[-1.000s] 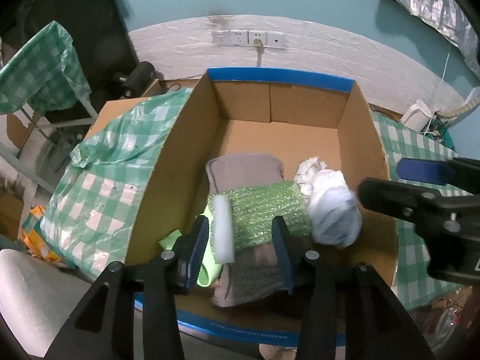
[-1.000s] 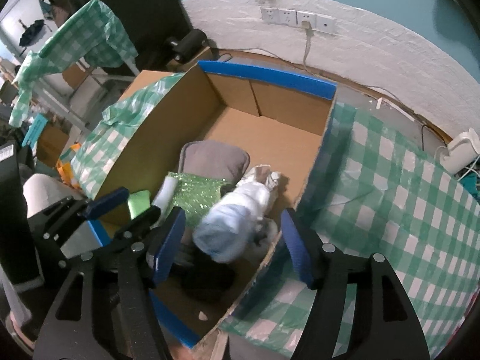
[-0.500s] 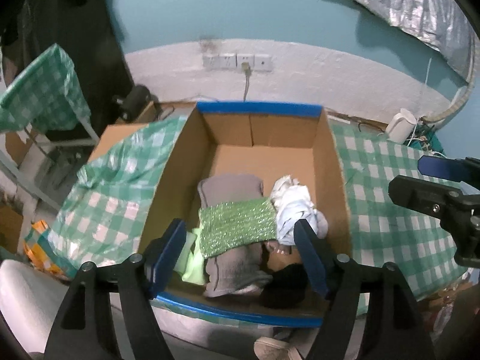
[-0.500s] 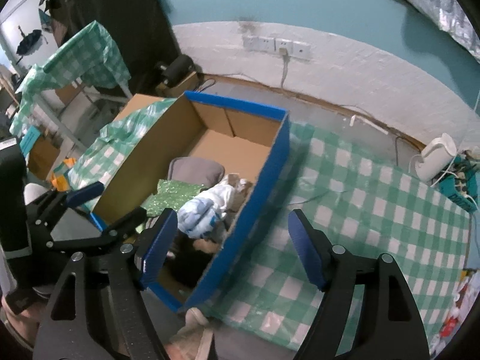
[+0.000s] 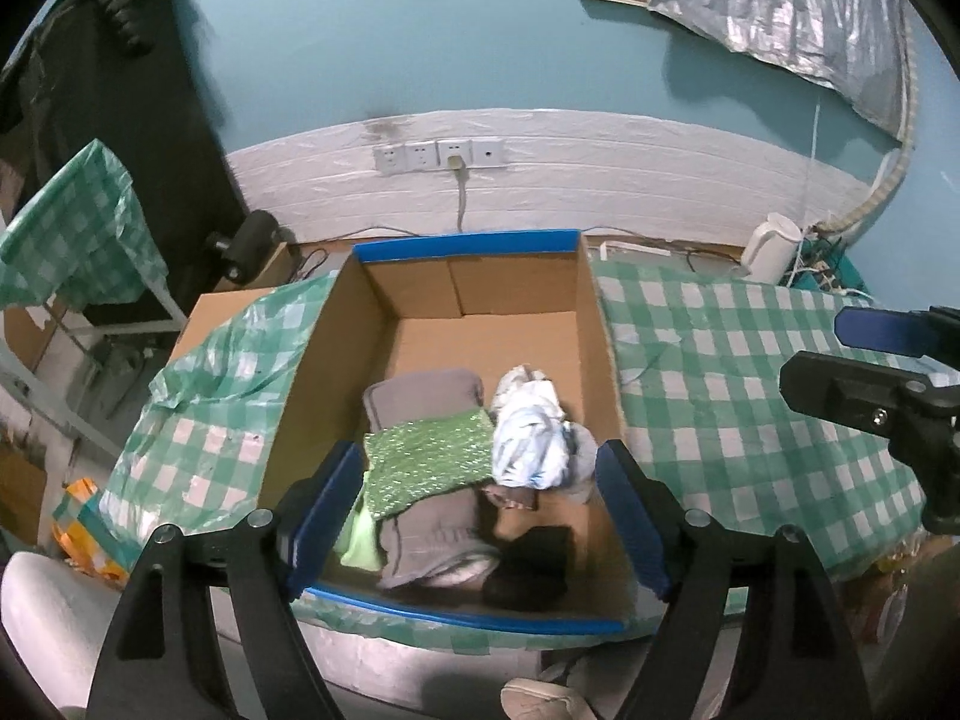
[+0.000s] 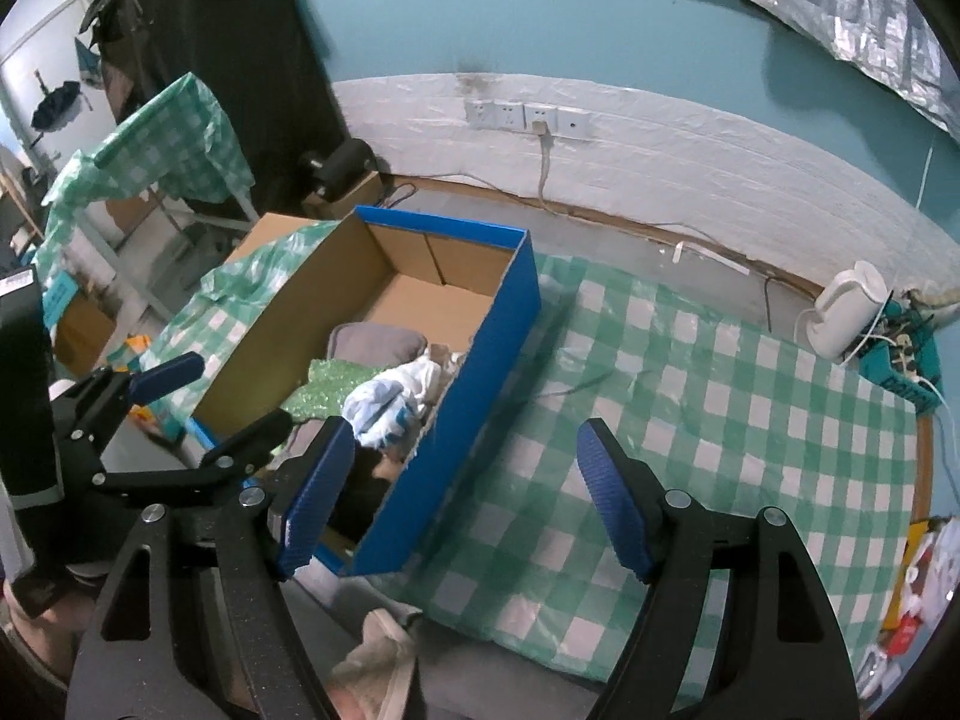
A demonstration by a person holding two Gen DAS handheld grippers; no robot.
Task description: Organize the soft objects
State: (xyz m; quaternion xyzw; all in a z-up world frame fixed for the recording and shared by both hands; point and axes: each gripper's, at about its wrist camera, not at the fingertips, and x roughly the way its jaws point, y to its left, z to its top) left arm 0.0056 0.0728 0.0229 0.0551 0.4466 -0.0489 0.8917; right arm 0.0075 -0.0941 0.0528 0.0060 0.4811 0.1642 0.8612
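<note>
Cardboard box with blue rim sits on the green-checked cloth, and the soft objects lie bunched at its near end: a grey towel, a green glittery cloth, a pale blue-white bundle and something dark I cannot identify. Left gripper and right gripper both hang above with jaws spread wide and nothing held. Loosely heaped, the bundle may unroll or topple.
</note>
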